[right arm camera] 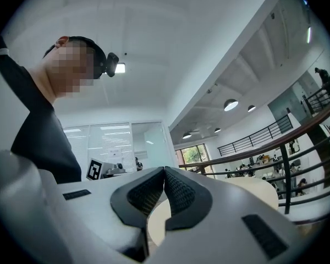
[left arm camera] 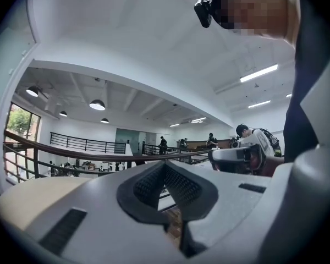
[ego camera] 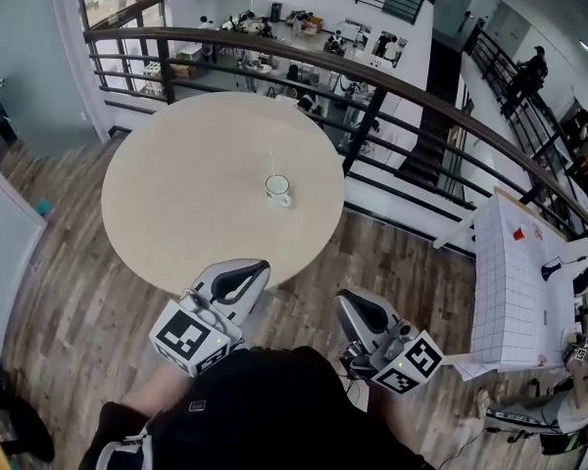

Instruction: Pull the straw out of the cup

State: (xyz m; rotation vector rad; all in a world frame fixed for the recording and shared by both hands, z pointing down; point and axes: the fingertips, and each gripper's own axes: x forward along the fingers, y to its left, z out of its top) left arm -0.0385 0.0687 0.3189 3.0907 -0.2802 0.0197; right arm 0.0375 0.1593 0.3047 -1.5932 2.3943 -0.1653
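A white cup (ego camera: 277,189) stands near the middle of the round beige table (ego camera: 186,194), with a thin clear straw (ego camera: 271,164) sticking up out of it. My left gripper (ego camera: 256,266) is held at the table's near edge, short of the cup, its jaws closed together with nothing between them (left arm camera: 165,164). Lower and to the right, my right gripper (ego camera: 347,300) is over the wood floor, also shut and empty (right arm camera: 164,170). Neither gripper view shows the cup. The right gripper (left arm camera: 236,159) shows in the left gripper view.
A dark curved railing (ego camera: 372,76) runs behind the table, with a drop to a lower floor beyond. A white gridded table (ego camera: 519,282) stands at the right, and a person (ego camera: 559,409) sits by it. A blue-grey partition (ego camera: 5,233) is at the left.
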